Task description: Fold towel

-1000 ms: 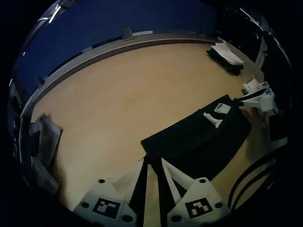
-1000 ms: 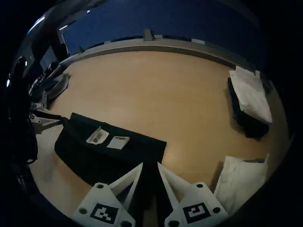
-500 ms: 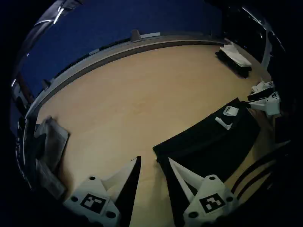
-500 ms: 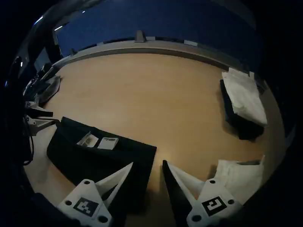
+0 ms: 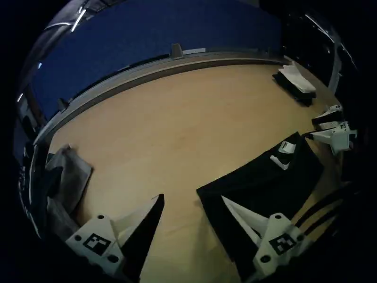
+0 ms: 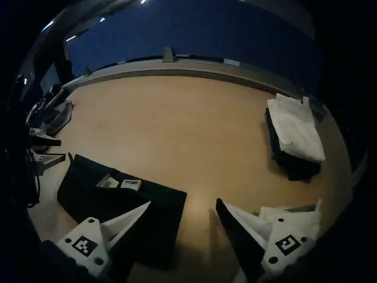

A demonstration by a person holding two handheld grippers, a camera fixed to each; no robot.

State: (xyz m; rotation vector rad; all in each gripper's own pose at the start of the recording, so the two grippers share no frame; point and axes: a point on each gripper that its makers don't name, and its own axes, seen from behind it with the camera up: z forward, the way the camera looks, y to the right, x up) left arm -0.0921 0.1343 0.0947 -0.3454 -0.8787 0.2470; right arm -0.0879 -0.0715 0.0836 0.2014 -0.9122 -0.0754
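Note:
A dark towel (image 5: 264,181) lies folded flat on the wooden table (image 5: 179,118), two white tags (image 5: 283,152) showing on top. In the left gripper view my left gripper (image 5: 191,210) stands open just above the towel's near corner, one finger over the cloth, the other over bare wood. In the right gripper view the same towel (image 6: 118,198) lies at lower left and my right gripper (image 6: 184,210) is open beside its corner, holding nothing. The right gripper (image 5: 332,129) also appears at the far end of the towel in the left gripper view; the left gripper (image 6: 45,148) shows at the left edge of the right gripper view.
A stack of folded dark and white towels (image 6: 294,137) sits at the right of the table, also seen far off (image 5: 294,82). White cloth (image 6: 294,217) lies near the right gripper. Grey cloths (image 5: 63,179) are piled at the left edge. A raised rim (image 5: 141,70) and blue wall (image 5: 141,33) bound the back.
Both grippers were shut on the towel's corners a second ago; they have opened wide, let the towel go and drawn back slightly. The towel now rests flat.

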